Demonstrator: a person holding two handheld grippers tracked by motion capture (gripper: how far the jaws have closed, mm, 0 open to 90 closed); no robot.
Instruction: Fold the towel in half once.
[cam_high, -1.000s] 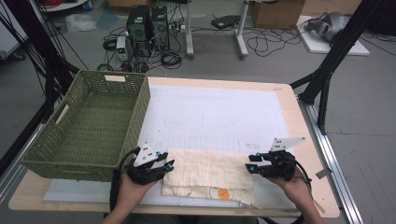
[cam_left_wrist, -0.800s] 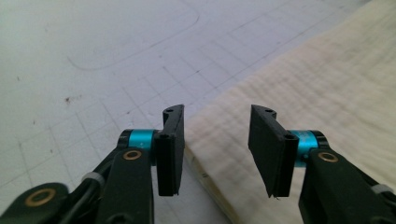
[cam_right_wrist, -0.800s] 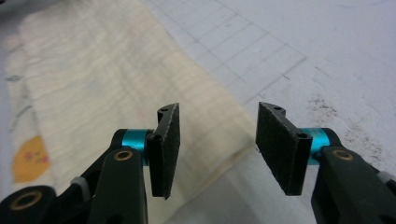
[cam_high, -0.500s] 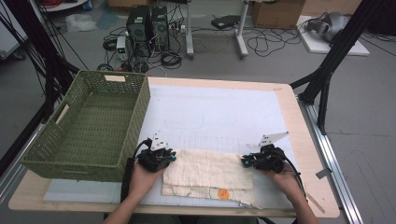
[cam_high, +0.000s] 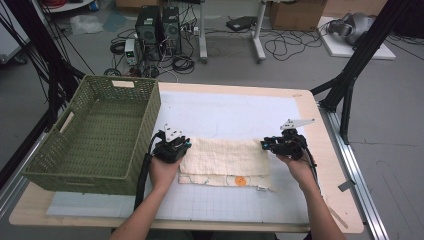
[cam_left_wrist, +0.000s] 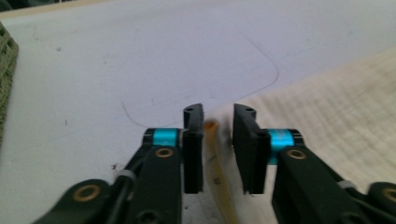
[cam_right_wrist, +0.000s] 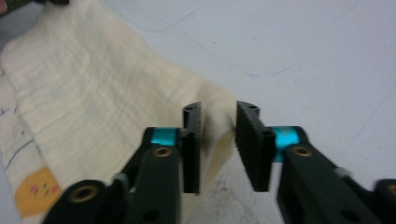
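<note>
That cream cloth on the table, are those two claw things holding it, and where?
Not clamped: left gripper and right gripper stand open around the cloth's far corners.

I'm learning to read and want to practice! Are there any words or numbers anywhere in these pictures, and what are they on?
No words or numbers can be read here.
Cloth: small dark marks near its front edge and an orange patch with tiny pink marks, too blurred to read.
Green basket: a pale tag on its far rim, too small to tell if it has writing.
Computer towers on the floor: no readable label.
</note>
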